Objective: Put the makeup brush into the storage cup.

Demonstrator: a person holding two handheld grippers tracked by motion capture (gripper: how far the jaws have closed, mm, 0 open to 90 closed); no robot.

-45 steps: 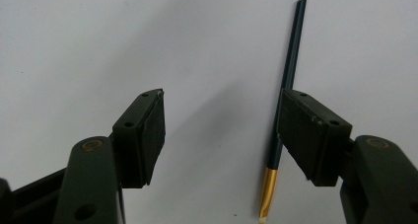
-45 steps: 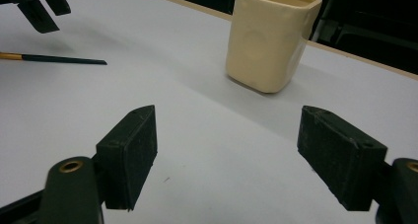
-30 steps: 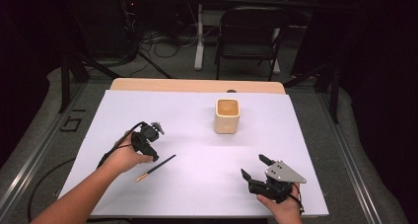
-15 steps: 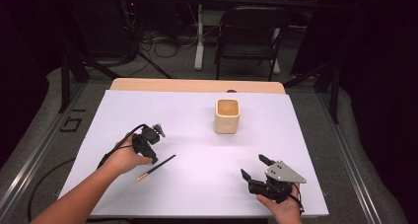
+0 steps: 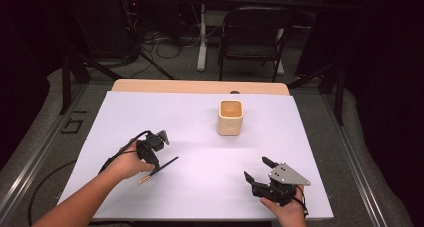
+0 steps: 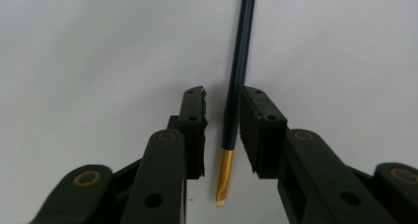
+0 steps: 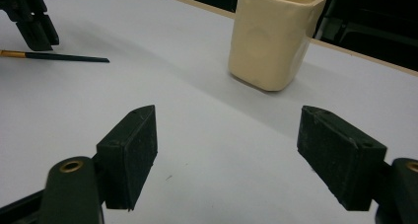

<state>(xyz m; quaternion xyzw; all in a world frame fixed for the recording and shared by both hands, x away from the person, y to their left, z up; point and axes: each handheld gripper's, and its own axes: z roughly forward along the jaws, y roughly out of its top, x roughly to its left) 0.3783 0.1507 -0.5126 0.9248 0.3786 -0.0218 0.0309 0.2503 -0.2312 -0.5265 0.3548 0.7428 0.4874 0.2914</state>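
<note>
A thin dark brush [image 5: 167, 164] with a gold ferrule and pale tip lies flat on the white table top [image 5: 200, 197], at the near left. My left gripper [image 5: 154, 161] points down over it. In the left gripper view the brush [image 6: 239, 76] runs between the pads of the left gripper [image 6: 224, 93]. It lies against the right pad, with a gap to the left pad. These jaws have just been closing and do not clamp the brush. My right gripper [image 5: 256, 168] rests at the near right, wide open with nothing in it [image 7: 229, 115].
A cream square cup [image 5: 230, 117] stands upright past the table's middle, and is also in the right gripper view [image 7: 273, 36]. That view also shows the left gripper [image 7: 29, 21] and the brush [image 7: 64, 57]. A folding chair [image 5: 255, 32] and cables lie beyond the far edge.
The left gripper's jaws have narrowed around the brush, and the hand has settled slightly onto it. The brush, cup and right gripper have kept still.
</note>
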